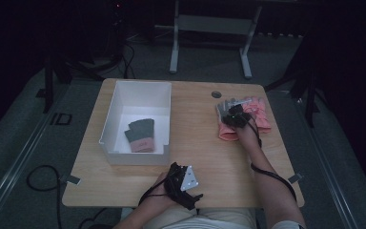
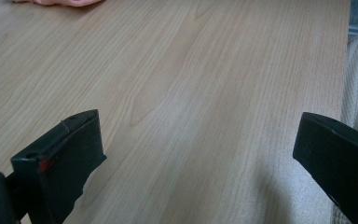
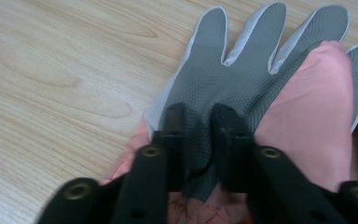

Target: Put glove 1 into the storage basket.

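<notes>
Jaws spread wide over the wooden table (image 2: 191, 93).

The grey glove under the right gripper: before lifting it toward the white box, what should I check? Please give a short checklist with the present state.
1. Right gripper pinches a fold of the grey glove: ok.
2. Pink glove free of the pinch: cannot tell; it overlaps the grey glove.
3. White box has room beside the glove inside: ok.
4. Left gripper open at the near table edge, off the path: ok.

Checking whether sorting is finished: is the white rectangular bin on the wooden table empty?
No: in the high view the white rectangular bin already holds a folded grey glove with a pink cuff on its floor.
</notes>
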### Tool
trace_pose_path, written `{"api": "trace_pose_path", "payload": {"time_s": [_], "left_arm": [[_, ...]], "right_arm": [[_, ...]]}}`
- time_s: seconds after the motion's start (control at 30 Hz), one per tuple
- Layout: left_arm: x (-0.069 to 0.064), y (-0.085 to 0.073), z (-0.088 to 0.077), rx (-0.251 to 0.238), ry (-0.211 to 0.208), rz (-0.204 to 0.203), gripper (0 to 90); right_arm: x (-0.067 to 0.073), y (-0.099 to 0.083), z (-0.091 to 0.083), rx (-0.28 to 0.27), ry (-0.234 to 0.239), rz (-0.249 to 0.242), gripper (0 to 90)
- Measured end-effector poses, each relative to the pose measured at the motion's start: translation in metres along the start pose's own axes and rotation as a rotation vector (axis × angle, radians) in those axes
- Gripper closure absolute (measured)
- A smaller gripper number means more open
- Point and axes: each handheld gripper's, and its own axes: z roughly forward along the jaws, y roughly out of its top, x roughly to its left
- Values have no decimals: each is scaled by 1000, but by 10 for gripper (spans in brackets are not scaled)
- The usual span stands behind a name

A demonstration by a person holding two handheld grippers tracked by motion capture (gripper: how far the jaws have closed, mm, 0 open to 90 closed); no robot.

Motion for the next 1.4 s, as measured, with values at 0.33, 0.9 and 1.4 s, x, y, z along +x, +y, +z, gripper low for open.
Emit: {"api": "trace_pose_path", "payload": {"time_s": [0.33,0.9,1.4], "left_arm": [[-1,-4,5,3,-12,16,13],[1,-5,1,-24,-2,8,13],[3,-8,-1,-31,-7,1,13]], "right_arm": [[10,1,-29,-68,-31,69,890],[74,-22,-136,-182,-39,178,891],[111,-63,-94,-51,-31,192,890]]}}
